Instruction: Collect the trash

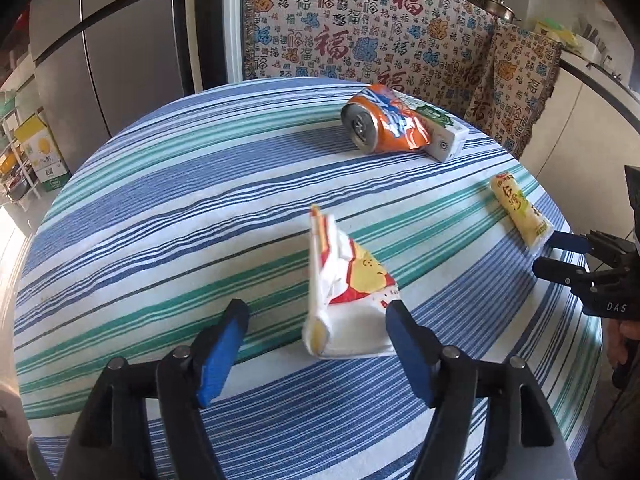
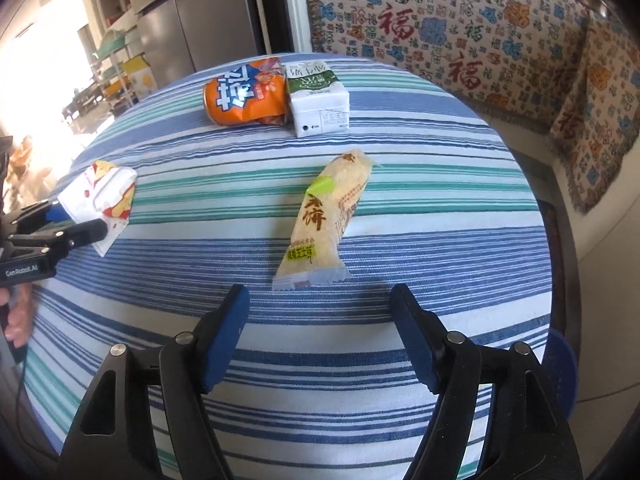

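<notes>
A: What lies on the table with the striped cloth (image 1: 160, 200)?

B: Four pieces of trash. In the left wrist view, a crushed orange can (image 1: 380, 124) lies on its side in the upper middle of the frame, and a white milk carton (image 1: 444, 136) touches it on its right. A white and red wrapper (image 1: 344, 292), folded and crumpled, lies in the lower middle. A yellow snack packet (image 1: 520, 212) lies at the right edge of the table.

A: And the left gripper (image 1: 316, 312)?

B: Its jaws stand released and wide. The lower end of the white and red wrapper sits between the blue pads (image 1: 220, 352). The right pad looks very close to the wrapper's edge, but I cannot tell if it touches. The pads do not press it.

A: What about the right gripper (image 2: 320, 296)?

B: It is also released, nothing is held. In the right wrist view, the yellow snack packet lies in the middle of the frame, slanted, and its sealed lower end is just above the gap between the fingertips, not between them. The can and the carton are in the upper middle, well apart from the packet.

A: Do you see a person?

B: Only a hand (image 2: 16, 320) at the left edge of the right wrist view, holding the left gripper.
</notes>
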`<action>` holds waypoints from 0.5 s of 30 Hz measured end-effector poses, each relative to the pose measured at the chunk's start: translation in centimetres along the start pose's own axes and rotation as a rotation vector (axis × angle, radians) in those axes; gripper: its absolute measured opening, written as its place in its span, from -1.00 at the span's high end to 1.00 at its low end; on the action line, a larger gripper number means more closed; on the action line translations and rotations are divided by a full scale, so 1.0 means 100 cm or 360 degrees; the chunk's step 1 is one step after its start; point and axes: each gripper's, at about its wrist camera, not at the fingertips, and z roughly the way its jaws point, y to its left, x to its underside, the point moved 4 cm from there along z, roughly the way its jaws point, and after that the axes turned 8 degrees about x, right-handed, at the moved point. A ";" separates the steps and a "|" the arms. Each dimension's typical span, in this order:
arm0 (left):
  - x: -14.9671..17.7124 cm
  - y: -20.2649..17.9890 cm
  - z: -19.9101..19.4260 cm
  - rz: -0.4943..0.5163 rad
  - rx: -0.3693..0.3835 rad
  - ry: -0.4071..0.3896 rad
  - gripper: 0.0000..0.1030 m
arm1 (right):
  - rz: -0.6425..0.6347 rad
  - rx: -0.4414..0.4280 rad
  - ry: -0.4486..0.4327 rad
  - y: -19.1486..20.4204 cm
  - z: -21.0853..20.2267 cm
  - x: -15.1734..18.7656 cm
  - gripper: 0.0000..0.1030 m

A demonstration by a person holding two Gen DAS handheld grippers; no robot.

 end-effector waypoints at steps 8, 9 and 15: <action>-0.003 0.003 0.003 0.0011 -0.0023 -0.0007 -0.49 | -0.0033 0.0091 0.0033 0.010 0.019 -0.013 -0.93; -0.003 0.003 0.003 0.0010 -0.0022 -0.0007 -0.49 | -0.0029 0.0092 0.0032 0.010 0.021 -0.015 -0.93; -0.003 0.008 -0.001 -0.0024 0.0002 -0.0004 -0.48 | 0.0048 0.0062 0.0047 0.001 0.023 -0.027 -0.68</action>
